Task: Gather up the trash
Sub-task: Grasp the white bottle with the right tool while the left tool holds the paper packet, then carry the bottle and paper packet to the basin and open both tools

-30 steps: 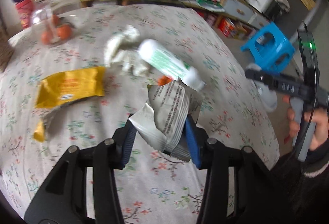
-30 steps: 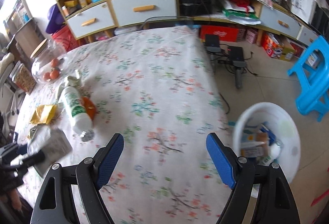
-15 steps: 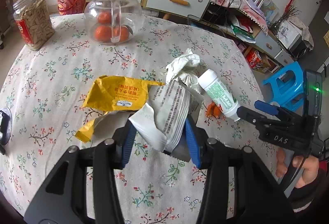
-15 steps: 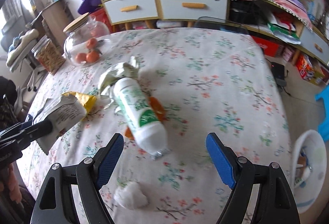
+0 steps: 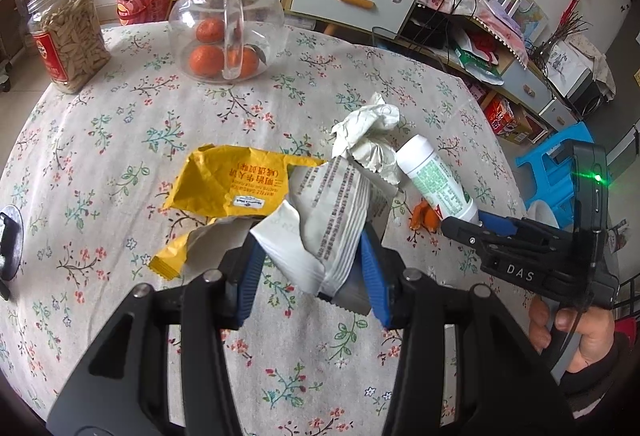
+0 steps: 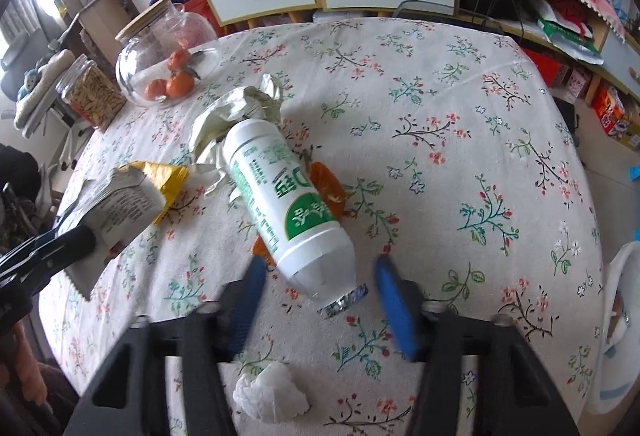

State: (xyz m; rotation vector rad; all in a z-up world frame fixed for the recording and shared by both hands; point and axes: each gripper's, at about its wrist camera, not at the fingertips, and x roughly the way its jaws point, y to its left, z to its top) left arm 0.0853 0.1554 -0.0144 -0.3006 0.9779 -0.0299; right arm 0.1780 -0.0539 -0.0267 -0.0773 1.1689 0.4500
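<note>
My left gripper (image 5: 310, 268) is shut on a crumpled white snack wrapper (image 5: 332, 211), held above the floral tablecloth (image 5: 100, 139); it also shows in the right wrist view (image 6: 124, 203). My right gripper (image 6: 320, 288) is open, its blue pads either side of the neck end of a white and green plastic bottle (image 6: 286, 203) lying on the table. The bottle also shows in the left wrist view (image 5: 438, 179). A yellow wrapper (image 5: 232, 183), crumpled paper (image 5: 368, 131), orange peel (image 6: 326, 181) and a white tissue ball (image 6: 272, 392) lie on the table.
A glass jar of oranges (image 5: 226, 31) and a jar of seeds (image 5: 68, 35) stand at the far side. A white bin (image 6: 618, 328) with trash stands on the floor right of the table. A blue stool (image 5: 560, 163) and shelves stand beyond.
My right gripper has swung from the bin toward the table, closed in on the bottle's neck and narrowed its jaws. My left gripper kept hold of the white wrapper and drew back slightly.
</note>
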